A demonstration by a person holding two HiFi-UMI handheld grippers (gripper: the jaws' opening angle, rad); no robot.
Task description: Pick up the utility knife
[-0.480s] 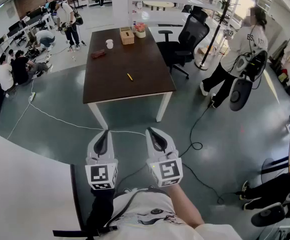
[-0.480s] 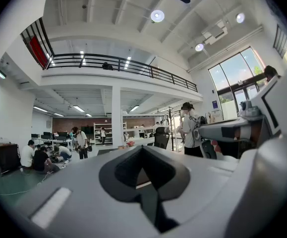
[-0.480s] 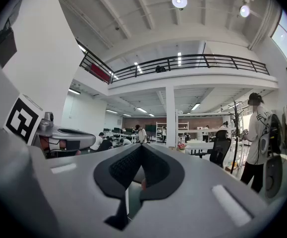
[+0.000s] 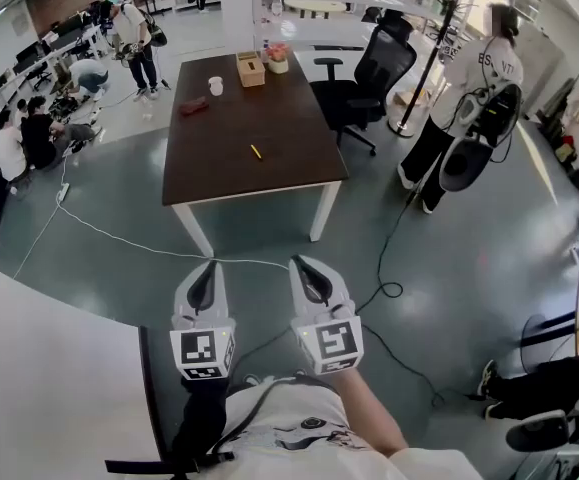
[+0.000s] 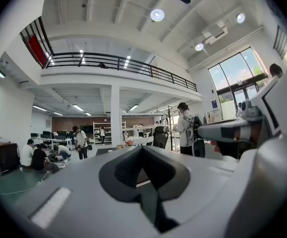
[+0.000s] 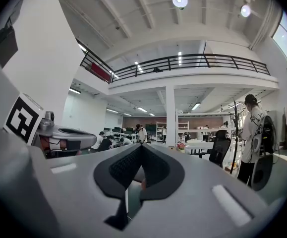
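head view shows the left gripper (image 4: pixel 207 271) and the right gripper (image 4: pixel 304 266) side by side and level, close in front of the person's body, with bare floor beneath them. each gripper view shows its own two dark pads pressed together along a thin seam with nothing between them, so both pairs of jaws are closed and empty. that reads as a carrying pose: tucked in, shut and out of the way while the person is not yet in reach of anything.

the utility knife (image 4: pixel 256 152), a small yellow sliver too small to show detail, lies flat on the dark brown table (image 4: pixel 219 168), well ahead of both sets of jaws and roughly on the line between them. it sits alone near the middle of the top, apart from the wooden box (image 4: pixel 253 70) and the cup (image 4: pixel 216 86) at the end farthest from the jaws, so it looks easy to approach from the near edge. my judgement is that the task has barely begun: the table must be reached and one pair of jaws opened first.
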